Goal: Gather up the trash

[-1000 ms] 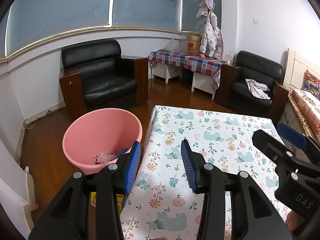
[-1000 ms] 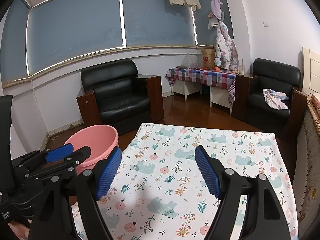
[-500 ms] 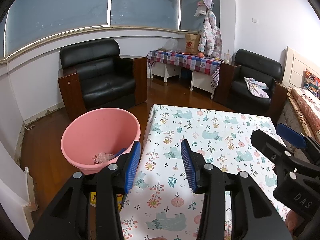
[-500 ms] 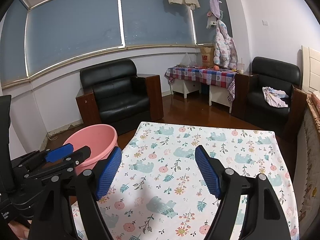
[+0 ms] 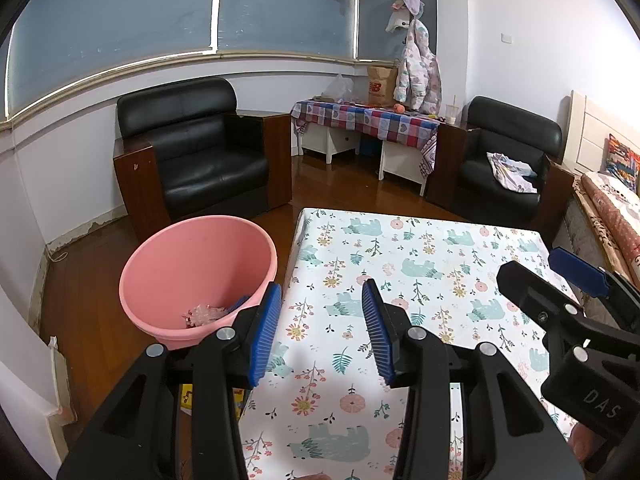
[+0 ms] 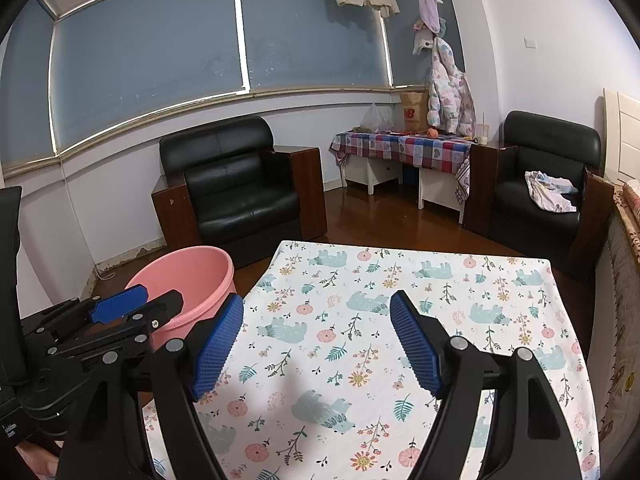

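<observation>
Pink, one bucket (image 5: 198,276) stands on the floor at nine o'clock of the table (image 5: 420,264), with crumpled trash (image 5: 204,314) inside. Two claws, left gripper (image 5: 318,334) and right gripper (image 6: 316,342), hang spread, holding nothing. Two black armchairs (image 5: 200,152) stand behind.

The left claw (image 5: 318,330) hung agape and empty above the floral-clothed counter (image 5: 420,264). Beside the counter's left edge stood the pink basin (image 5: 160,268), crumpled trash (image 5: 202,314) lying inside it.
</observation>
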